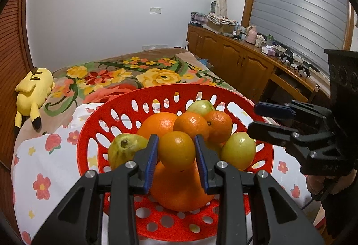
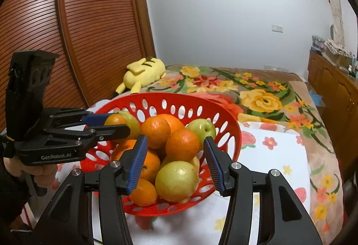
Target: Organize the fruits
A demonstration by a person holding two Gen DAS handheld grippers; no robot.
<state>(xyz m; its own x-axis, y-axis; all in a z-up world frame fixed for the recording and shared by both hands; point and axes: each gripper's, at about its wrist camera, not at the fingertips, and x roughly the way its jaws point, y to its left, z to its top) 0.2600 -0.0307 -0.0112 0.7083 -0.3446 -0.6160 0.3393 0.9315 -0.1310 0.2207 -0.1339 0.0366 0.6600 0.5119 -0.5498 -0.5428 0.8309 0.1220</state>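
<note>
A red perforated basket (image 1: 156, 91) (image 2: 156, 95) stands on a bed, piled with oranges (image 1: 191, 124) (image 2: 182, 144) and green fruits (image 1: 238, 150) (image 2: 176, 181). My left gripper (image 1: 176, 148) (image 2: 117, 123) is shut on a small orange (image 1: 176, 151) (image 2: 113, 120), its blue pads pressing both sides, over the pile near the basket's left side. My right gripper (image 2: 175, 163) (image 1: 254, 118) is open at the basket's near right rim. The heaped fruit shows in the gap between its pads, which touch none of it.
The basket rests on a white flower-print cloth (image 2: 279, 155) over a floral bedspread (image 1: 156, 75). A yellow plush toy (image 1: 33, 90) (image 2: 145, 70) lies near the louvred wooden doors (image 2: 78, 32). A cluttered wooden cabinet (image 1: 235, 54) runs along the right wall.
</note>
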